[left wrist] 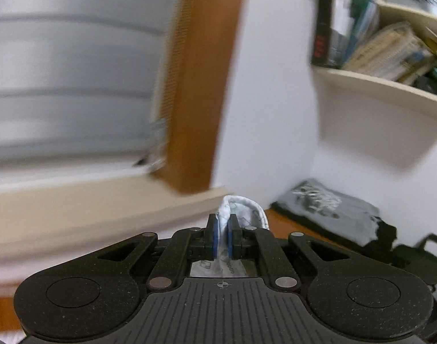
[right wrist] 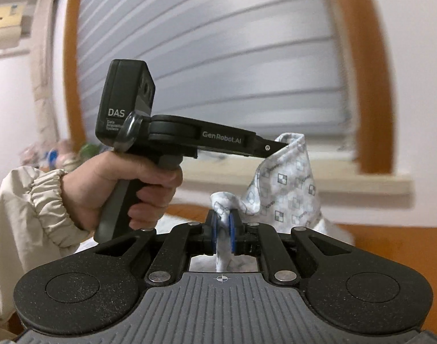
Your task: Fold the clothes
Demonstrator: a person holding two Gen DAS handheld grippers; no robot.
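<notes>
A white garment with a pale grey-blue square print [right wrist: 287, 183] hangs in the air between both tools. In the left wrist view, my left gripper [left wrist: 224, 238] is shut on a fold of this garment [left wrist: 241, 207], which bulges out above the blue pads. In the right wrist view, my right gripper [right wrist: 222, 236] is shut on another bunch of the same cloth. The left gripper [right wrist: 271, 148] also shows there, held by a hand [right wrist: 132, 183] in a cream sleeve, its tips pinching the garment's raised corner.
A folded grey printed shirt [left wrist: 327, 209] lies on the orange table [left wrist: 281, 223] by the white wall. A shelf [left wrist: 384, 86] with books hangs above it. A wood-framed window with blinds [right wrist: 218, 57] and its sill [right wrist: 304, 177] stand behind.
</notes>
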